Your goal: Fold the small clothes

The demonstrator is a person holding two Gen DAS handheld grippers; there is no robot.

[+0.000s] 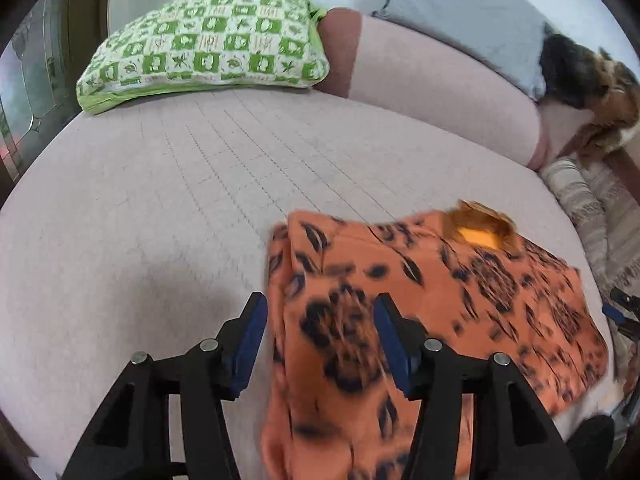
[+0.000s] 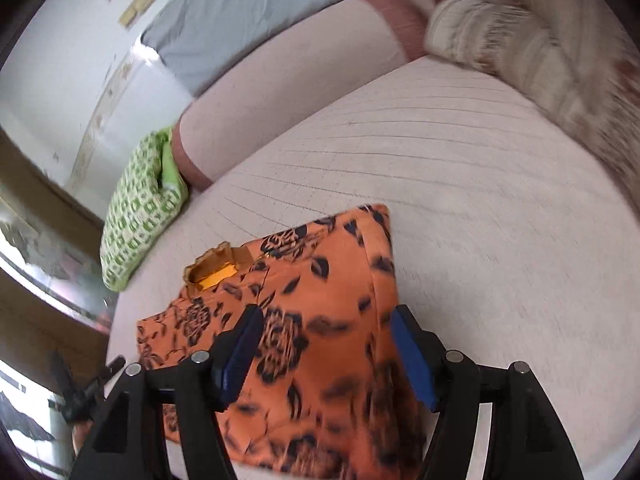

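Observation:
An orange garment with a black flower print (image 1: 432,300) lies folded on the pale pink bed cover (image 1: 180,200); its neck opening with a yellow lining (image 1: 480,232) faces the far side. My left gripper (image 1: 320,336) is open, its jaws standing over the garment's left folded edge. In the right wrist view the same garment (image 2: 320,300) lies below my right gripper (image 2: 326,344), which is open over its right folded edge. The right gripper's tips (image 1: 624,312) show at the right edge of the left wrist view.
A green and white patterned pillow (image 1: 208,48) lies at the back left, also in the right wrist view (image 2: 140,216). A pink bolster (image 1: 440,88) and grey pillow (image 1: 460,12) run along the back. A furry animal (image 1: 592,80) and a beige striped blanket (image 2: 520,48) lie right.

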